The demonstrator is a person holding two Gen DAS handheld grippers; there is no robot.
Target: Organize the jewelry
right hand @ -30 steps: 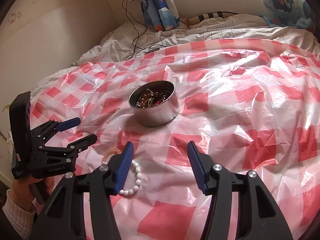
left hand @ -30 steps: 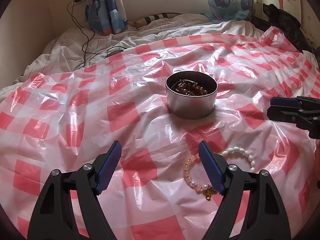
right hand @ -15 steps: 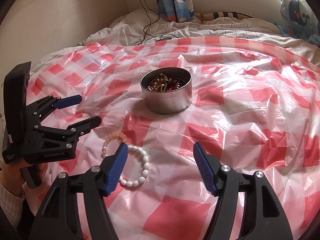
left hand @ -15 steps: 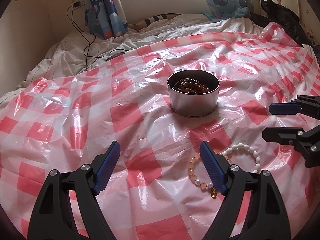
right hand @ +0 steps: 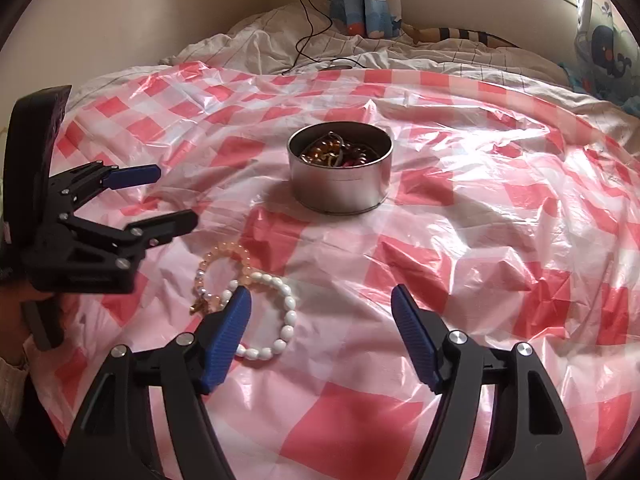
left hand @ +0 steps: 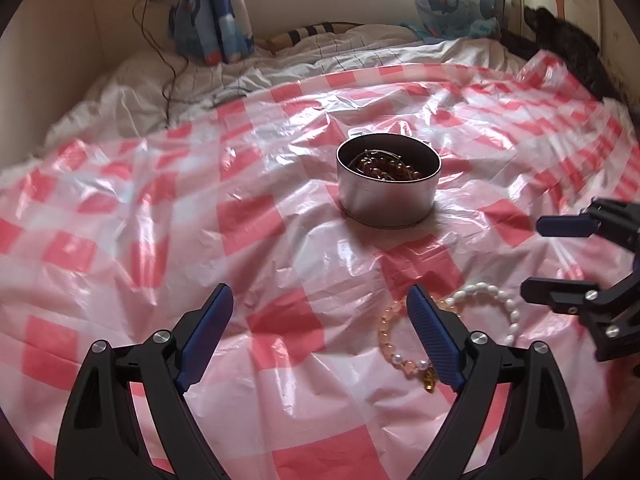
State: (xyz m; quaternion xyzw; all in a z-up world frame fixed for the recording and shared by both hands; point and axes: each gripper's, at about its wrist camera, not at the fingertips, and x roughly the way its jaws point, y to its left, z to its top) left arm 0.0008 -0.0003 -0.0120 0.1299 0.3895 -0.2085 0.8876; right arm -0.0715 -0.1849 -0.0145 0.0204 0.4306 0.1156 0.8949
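A round metal tin [left hand: 387, 192] [right hand: 340, 174] holding several beaded pieces stands on the red-and-white checked plastic sheet [left hand: 280, 240]. A peach bead bracelet [left hand: 390, 344] [right hand: 224, 256] and a white bead bracelet [left hand: 486, 300] [right hand: 280, 316] lie overlapping on the sheet, in front of the tin. My left gripper [left hand: 320, 308] [right hand: 168, 196] is open and empty, its right finger just above the peach bracelet. My right gripper [right hand: 322, 304] [left hand: 536, 256] is open and empty, its left finger over the white bracelet.
The sheet [right hand: 480, 240] covers a bed with a rumpled white quilt [left hand: 280, 68] behind. A black cable [left hand: 168, 72] trails over the quilt at the back left. Whale-print curtains [left hand: 216, 12] hang at the far wall. A dark cloth [left hand: 568, 44] lies at the back right.
Both grippers have stayed open and shifted slightly. The right gripper view has swung so the tin and bracelets sit more central. The bracelets have not moved.
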